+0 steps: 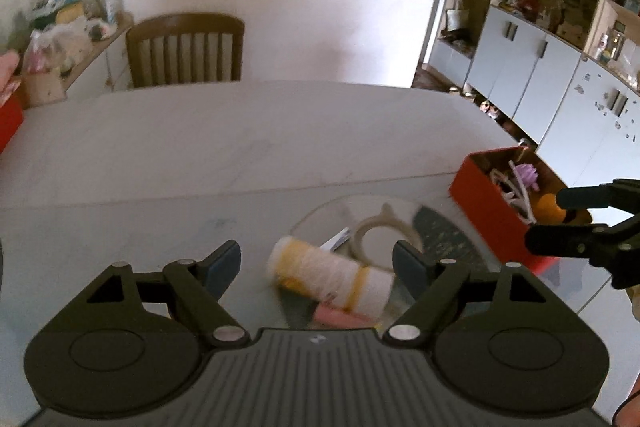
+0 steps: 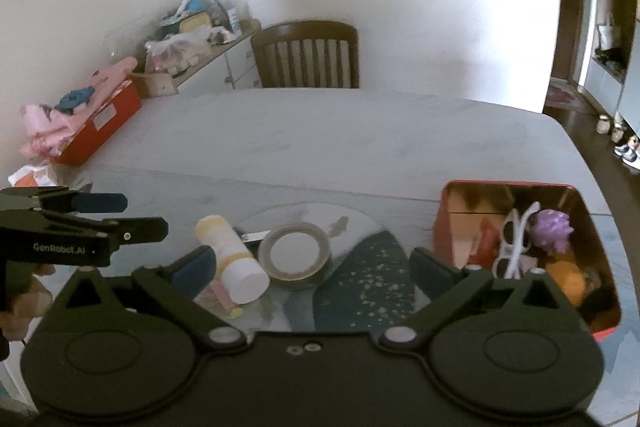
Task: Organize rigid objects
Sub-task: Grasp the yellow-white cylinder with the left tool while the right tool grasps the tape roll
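Note:
A white bottle with yellow bands lies on its side on the table between the fingers of my open left gripper, with no contact visible. A tape roll lies beside it, with a pink eraser-like piece and a small clip. A red box at the right holds white sunglasses, a purple toy and an orange object. My right gripper is open and empty, above the tape roll and a dark speckled mat.
A second red box with pink cloth stands at the table's far left. A wooden chair stands behind the table. White cabinets line the right wall. A cluttered sideboard stands at the left wall.

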### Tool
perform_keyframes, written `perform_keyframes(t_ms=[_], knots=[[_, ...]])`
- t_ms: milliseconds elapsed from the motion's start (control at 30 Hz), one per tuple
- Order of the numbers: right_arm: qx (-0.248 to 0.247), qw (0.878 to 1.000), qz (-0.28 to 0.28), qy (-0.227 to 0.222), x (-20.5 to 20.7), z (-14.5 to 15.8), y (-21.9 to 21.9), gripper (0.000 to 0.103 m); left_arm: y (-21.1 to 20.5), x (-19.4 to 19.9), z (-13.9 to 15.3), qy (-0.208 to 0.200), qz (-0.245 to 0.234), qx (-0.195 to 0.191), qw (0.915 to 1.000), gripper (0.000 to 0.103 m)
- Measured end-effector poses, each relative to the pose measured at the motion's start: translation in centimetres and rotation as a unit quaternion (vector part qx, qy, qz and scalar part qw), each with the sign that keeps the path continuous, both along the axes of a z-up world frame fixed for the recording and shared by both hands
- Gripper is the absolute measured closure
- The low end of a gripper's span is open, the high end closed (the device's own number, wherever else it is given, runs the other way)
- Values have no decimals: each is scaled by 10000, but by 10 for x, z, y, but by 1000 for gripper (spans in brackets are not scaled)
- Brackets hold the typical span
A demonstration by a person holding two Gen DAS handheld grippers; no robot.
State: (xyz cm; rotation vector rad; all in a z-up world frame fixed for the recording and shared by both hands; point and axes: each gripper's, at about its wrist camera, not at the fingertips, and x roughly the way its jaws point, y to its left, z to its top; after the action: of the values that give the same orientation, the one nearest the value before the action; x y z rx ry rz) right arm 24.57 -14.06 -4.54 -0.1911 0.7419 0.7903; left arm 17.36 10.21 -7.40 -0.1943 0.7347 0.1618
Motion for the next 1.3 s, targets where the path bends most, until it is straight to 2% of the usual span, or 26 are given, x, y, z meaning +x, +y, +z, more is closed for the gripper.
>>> perform_keyframes(t_ms=[233,367,467,567,667,733,800,933,967,1067,1300], knots=[[-306,9995,-55,29,8,-18,20,0,16,-2,-28,253,-15,-71,9997,20],[-525,9986,66,22,18,-29,32,0,12,3,-43,300,-283,-28,9991,20],[-597,9982,18,82,26,-35,39,0,3,8,-47,289,-543,127,9980,20],[-661,9977,-25,170,34,-41,49,0,0,16,-48,266,-624,82,9977,20],[-711,9971,-19,282,41,-48,60,1,-9,25,-50,283,-725,228,9967,20],[-738,9967,66,326,44,-52,68,1,-13,31,-51,298,-739,262,9965,20],[-787,9963,99,330,47,-55,73,1,-9,34,-50,285,-560,246,9977,20],[-748,9962,84,434,58,-59,81,3,19,45,-55,567,43,-470,9973,20],[-760,9961,112,426,61,-60,82,4,29,47,-57,652,309,-731,9947,20],[-650,9962,331,467,66,-59,79,4,49,48,-60,678,675,-1298,9869,20],[-895,9882,1176,403,60,-67,77,5,62,62,-66,900,1148,-1919,9705,20]])
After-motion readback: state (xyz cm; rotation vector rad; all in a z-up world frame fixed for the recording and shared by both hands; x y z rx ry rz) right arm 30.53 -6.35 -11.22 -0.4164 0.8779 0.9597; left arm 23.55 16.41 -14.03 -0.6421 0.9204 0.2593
